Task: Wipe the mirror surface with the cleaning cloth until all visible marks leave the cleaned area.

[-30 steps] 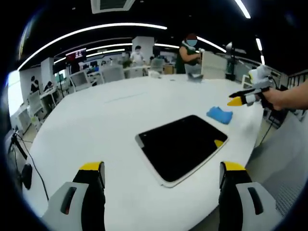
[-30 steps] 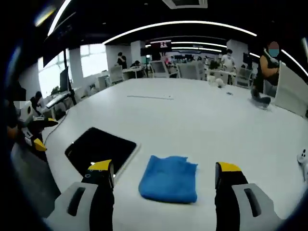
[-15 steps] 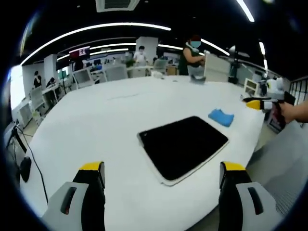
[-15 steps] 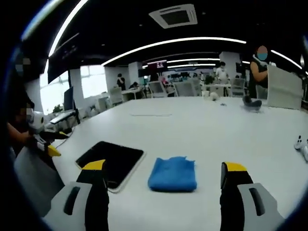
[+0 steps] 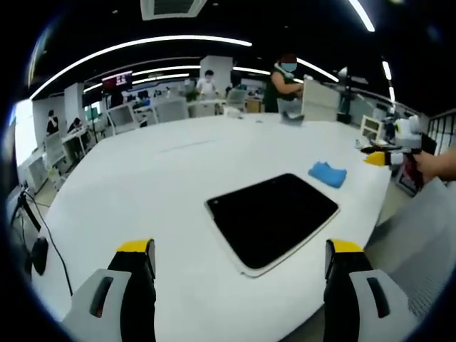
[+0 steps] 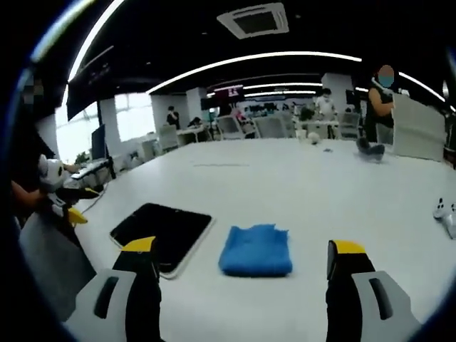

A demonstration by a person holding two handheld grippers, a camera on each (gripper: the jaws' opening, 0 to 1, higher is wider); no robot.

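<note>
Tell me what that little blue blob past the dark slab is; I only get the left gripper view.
Observer: It is a blue cloth, folded into a neat flat rectangle and lying on the white table.
Operator: Is the other claw holding it?
Observer: No. The right claw is open and empty, and the cloth sits on the table ahead of it, between the lines of its two jaws.
Operator: Anything else over there?
Observer: A small white object lies on the table well off to the cloth's right in the right gripper view. It is too small to tell what it is.
</note>
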